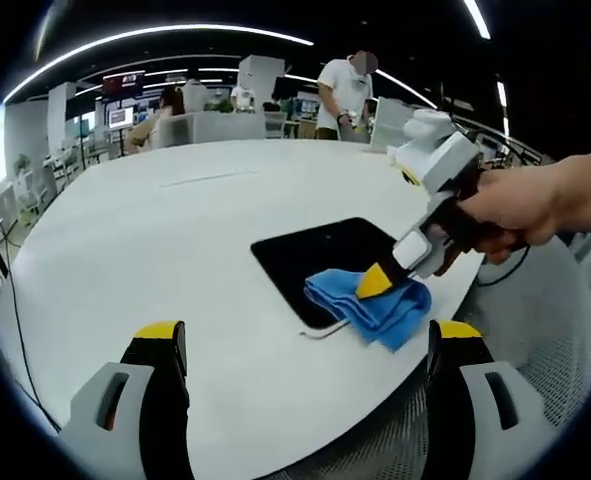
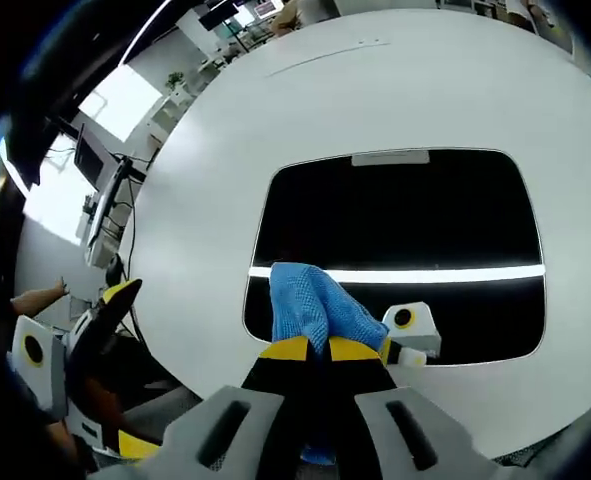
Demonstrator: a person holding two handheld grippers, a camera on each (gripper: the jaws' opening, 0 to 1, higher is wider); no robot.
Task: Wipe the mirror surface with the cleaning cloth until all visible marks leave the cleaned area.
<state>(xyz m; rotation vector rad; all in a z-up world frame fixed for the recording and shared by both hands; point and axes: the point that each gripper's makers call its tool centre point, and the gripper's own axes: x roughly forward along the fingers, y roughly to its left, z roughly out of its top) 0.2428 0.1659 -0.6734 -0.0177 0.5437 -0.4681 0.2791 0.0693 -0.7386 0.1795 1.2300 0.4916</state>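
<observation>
I have the right gripper [image 2: 319, 350] clamped on the blue cloth [image 2: 310, 305], pressing it onto the near edge of the mirror [image 2: 395, 220] so it can wipe. My left gripper [image 1: 305, 345] hangs wide and empty over the desk [image 1: 155, 240], away from the mirror.

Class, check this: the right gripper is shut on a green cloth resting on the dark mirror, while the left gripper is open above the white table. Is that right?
Not quite. The cloth is blue, not green, as the right gripper view shows. The rest holds: the right gripper is shut on it over the mirror, the left gripper open above the table.
</observation>
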